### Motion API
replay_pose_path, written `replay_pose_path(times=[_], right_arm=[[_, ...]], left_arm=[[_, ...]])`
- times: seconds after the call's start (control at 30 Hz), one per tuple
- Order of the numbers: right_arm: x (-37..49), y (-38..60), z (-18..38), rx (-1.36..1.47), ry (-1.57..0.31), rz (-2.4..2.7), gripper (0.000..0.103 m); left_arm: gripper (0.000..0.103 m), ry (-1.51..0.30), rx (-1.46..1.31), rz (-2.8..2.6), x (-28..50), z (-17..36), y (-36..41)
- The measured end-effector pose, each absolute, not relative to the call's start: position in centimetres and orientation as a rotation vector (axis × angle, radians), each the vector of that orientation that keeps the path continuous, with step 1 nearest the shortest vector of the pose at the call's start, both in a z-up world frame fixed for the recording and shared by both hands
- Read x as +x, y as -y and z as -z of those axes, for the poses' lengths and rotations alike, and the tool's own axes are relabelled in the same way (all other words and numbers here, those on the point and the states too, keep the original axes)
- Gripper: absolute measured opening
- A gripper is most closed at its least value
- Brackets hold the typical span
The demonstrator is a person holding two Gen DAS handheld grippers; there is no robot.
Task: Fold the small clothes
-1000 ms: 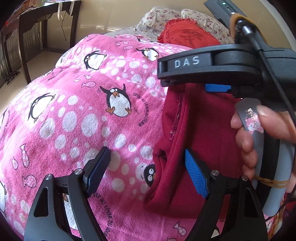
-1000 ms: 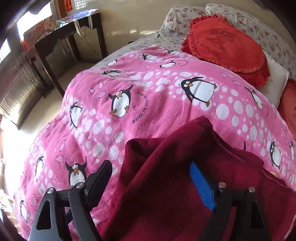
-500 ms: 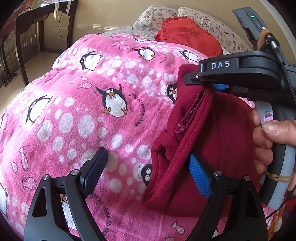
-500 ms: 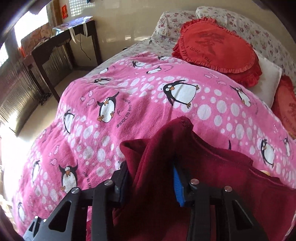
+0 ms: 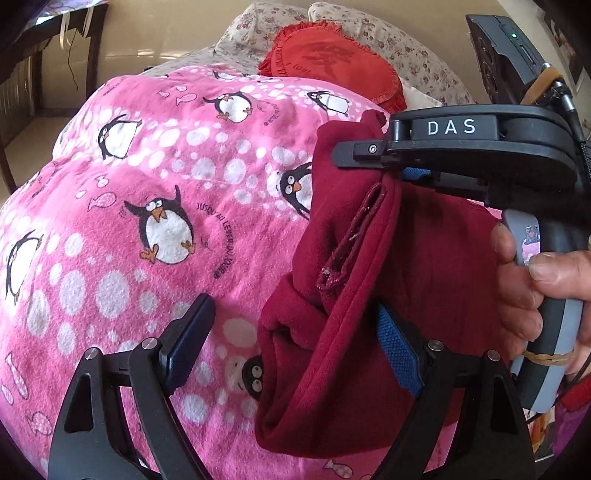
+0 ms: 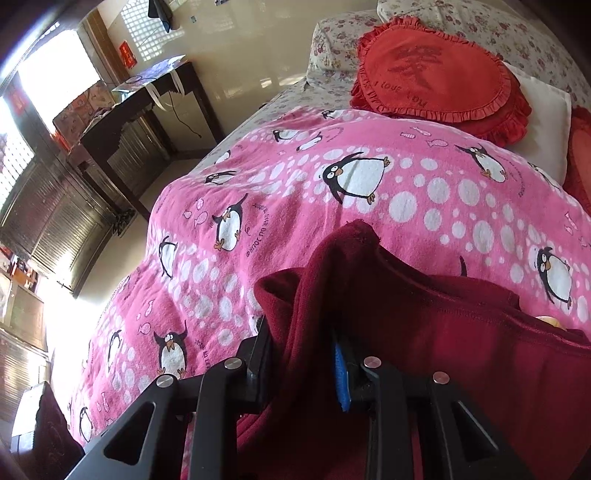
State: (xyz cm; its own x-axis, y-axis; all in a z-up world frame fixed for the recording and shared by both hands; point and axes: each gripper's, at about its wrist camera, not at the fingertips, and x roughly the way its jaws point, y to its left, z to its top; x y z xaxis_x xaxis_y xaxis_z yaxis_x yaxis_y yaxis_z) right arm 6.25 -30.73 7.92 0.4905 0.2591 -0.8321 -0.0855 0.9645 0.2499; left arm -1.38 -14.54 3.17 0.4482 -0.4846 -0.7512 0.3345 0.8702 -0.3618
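Observation:
A dark red garment [image 5: 436, 258] lies bunched on a pink penguin blanket [image 5: 147, 177] that covers a bed. My right gripper [image 6: 301, 365] is closing, and its pads pinch a raised fold of the garment [image 6: 332, 280]. In the left wrist view the right gripper [image 5: 384, 173], marked DAS, holds that fold up at the upper right, with a person's hand [image 5: 524, 295] on its grip. My left gripper [image 5: 291, 347] stands open low in that view. The garment's hanging edge reaches between its fingers, near the right pad [image 5: 399, 354], but is not pinched.
A red frilled cushion [image 6: 436, 74] and floral pillows [image 6: 480, 22] sit at the head of the bed. A dark wooden desk [image 6: 136, 107] stands beyond the bed's left edge, with bare floor below. Pink blanket [image 6: 369, 177] spreads left of and beyond the garment.
My right gripper has shut from wide open onto a fold of the garment and lifted it. In the left wrist view it has shifted right. The left gripper stays open.

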Motion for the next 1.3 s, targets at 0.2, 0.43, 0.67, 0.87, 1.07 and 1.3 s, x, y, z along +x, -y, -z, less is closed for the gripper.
replay_pose_path(times=[0.2, 0.43, 0.67, 0.87, 1.07, 1.3], right_arm=[[5.7, 31.0, -7.9, 0.19, -1.034, -0.224, 0.022], [5.5, 31.3, -8.0, 0.197, -1.026, -0.224, 0.022], [4.7, 31.7, -8.6, 0.222, -1.007, -0.231, 0.02], [4.0, 32.1, -9.3, 0.226, -0.997, -0.236, 0.018], [3.1, 32.8, -10.3, 0.23, -0.981, -0.237, 0.017], [1.6, 34.1, -12.4, 0.212, -0.944, -0.24, 0.016]], left_arm=[[0.086, -0.989, -0.143, 0.493, -0.6, -3.0, 15.6], [0.086, -0.986, -0.124, 0.483, -0.5, -2.9, 15.9], [0.067, -1.017, -0.129, 0.508, -0.8, -3.0, 16.5], [0.042, -1.01, -0.113, 0.5, -1.9, -3.8, 17.1], [0.032, -1.003, -0.125, 0.498, -2.9, -5.2, 17.2], [0.03, -0.981, -0.119, 0.54, -4.6, -7.9, 18.4]])
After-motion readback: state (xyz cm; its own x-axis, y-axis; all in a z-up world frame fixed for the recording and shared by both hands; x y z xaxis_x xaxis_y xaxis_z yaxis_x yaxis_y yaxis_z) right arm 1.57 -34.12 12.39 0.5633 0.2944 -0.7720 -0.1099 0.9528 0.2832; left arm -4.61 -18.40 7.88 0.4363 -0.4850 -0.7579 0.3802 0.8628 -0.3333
